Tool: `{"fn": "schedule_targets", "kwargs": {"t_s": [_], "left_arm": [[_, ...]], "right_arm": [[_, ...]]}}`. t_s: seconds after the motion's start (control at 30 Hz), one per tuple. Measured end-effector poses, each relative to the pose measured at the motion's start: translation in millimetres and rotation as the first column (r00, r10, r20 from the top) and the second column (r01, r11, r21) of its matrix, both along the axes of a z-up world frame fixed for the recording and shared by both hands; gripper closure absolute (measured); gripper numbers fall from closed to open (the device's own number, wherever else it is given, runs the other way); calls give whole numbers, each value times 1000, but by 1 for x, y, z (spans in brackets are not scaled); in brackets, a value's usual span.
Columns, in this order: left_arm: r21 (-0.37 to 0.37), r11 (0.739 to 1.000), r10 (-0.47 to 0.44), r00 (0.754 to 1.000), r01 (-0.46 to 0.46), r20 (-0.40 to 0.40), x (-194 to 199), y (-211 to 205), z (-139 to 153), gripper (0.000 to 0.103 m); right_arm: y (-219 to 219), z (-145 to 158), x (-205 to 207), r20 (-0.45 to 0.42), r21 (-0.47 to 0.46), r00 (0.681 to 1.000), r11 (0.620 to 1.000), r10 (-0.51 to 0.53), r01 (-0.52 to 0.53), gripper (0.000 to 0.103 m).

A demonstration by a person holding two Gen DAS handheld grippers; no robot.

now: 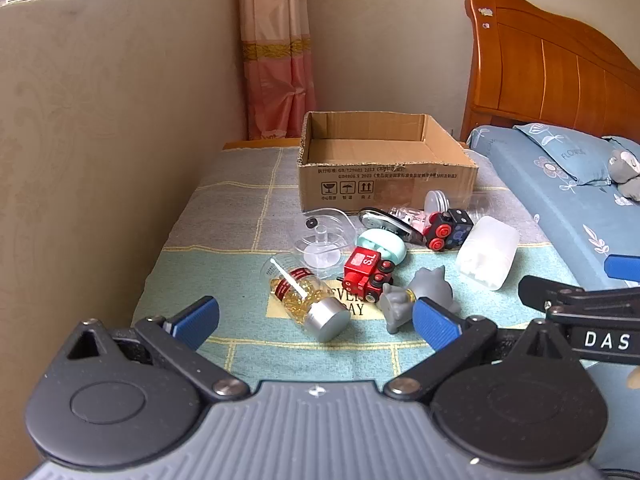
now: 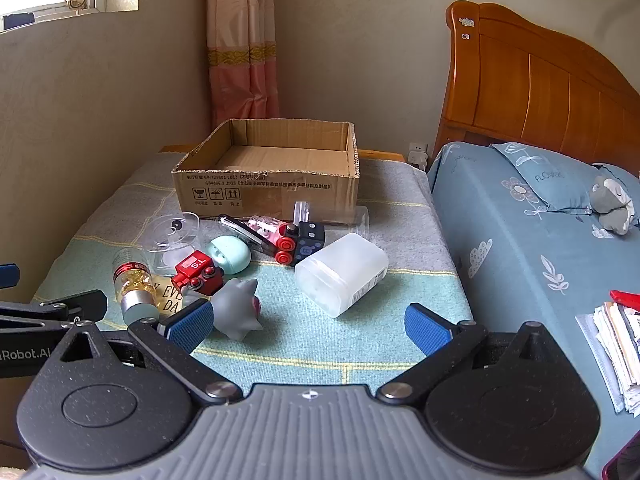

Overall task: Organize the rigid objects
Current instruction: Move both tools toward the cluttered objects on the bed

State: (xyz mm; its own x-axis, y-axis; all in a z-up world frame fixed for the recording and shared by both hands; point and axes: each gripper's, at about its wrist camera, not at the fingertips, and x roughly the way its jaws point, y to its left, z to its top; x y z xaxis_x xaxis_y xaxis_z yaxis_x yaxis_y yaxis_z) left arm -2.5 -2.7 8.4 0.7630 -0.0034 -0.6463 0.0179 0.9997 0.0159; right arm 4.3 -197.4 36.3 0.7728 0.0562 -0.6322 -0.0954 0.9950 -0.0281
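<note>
An open cardboard box [image 1: 384, 168] [image 2: 272, 184] stands at the back of a cloth-covered table. In front of it lie a pill bottle with a silver cap [image 1: 308, 300] [image 2: 132, 284], a red toy train [image 1: 368, 272] [image 2: 198, 272], a grey figurine [image 1: 416, 296] [image 2: 236, 308], a mint case [image 1: 384, 244] [image 2: 228, 254], a black and red toy train [image 1: 448, 228] [image 2: 300, 240], a frosted white container [image 1: 486, 258] [image 2: 342, 272] and a clear spool [image 1: 324, 236] [image 2: 172, 240]. My left gripper [image 1: 316, 322] is open above the near cloth, empty. My right gripper [image 2: 308, 326] is open, empty.
A bed with blue bedding [image 2: 540, 248] and a wooden headboard [image 2: 540, 88] lies to the right. A grey plush toy [image 2: 612, 204] and a paper stack [image 2: 616, 348] rest on it. A wall [image 1: 100, 140] runs along the left; a pink curtain [image 1: 276, 60] hangs behind.
</note>
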Motion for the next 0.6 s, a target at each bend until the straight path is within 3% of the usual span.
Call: {"fn": "schedule_targets", "kwargs": {"t_s": [0.6], "left_arm": [[-3,1000,-3,1000,3,-3,0,-1,-2,1]], "right_arm": [[-2,0,-1,1,-6,1000,1000,-3,3,0]]}}
